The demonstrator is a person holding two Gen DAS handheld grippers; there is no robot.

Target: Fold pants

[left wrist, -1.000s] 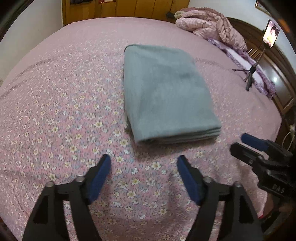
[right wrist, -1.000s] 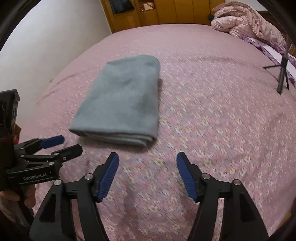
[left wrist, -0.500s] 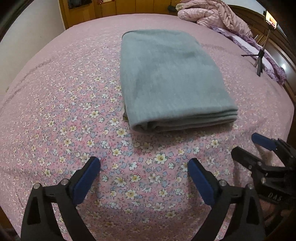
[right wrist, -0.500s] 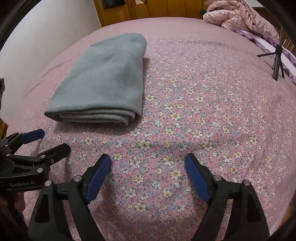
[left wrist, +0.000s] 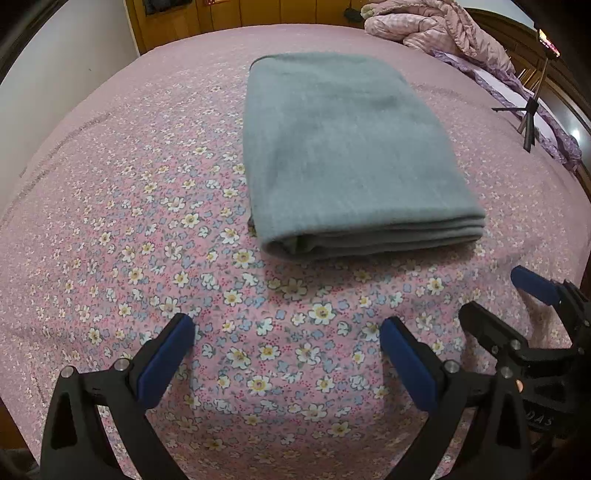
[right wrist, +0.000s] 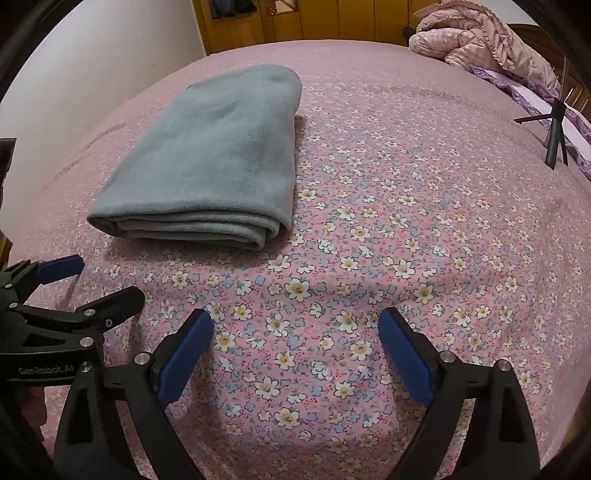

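Grey-blue pants [left wrist: 343, 147] lie folded into a flat rectangular stack on the pink flowered bedspread [left wrist: 129, 192], layered edges facing me. My left gripper [left wrist: 286, 332] hovers open in front of that near edge, nothing between its blue pads. In the right wrist view the pants [right wrist: 214, 158] sit at the upper left, and my right gripper [right wrist: 295, 326] is open over bare bedspread [right wrist: 406, 206] to their right. Each gripper shows in the other's view: the right gripper [left wrist: 509, 295] at the lower right, the left gripper [right wrist: 96, 280] at the lower left.
A bunched pink quilt [left wrist: 436, 26] lies at the bed's far right corner. A small black tripod [left wrist: 528, 114] stands on the right side of the bed. Wooden cabinets [right wrist: 295, 18] line the far wall, and a white wall [right wrist: 92, 66] borders the left.
Both grippers have come lower and closer to the folded pants, which now fill more of each view. Both stay open and hold nothing.
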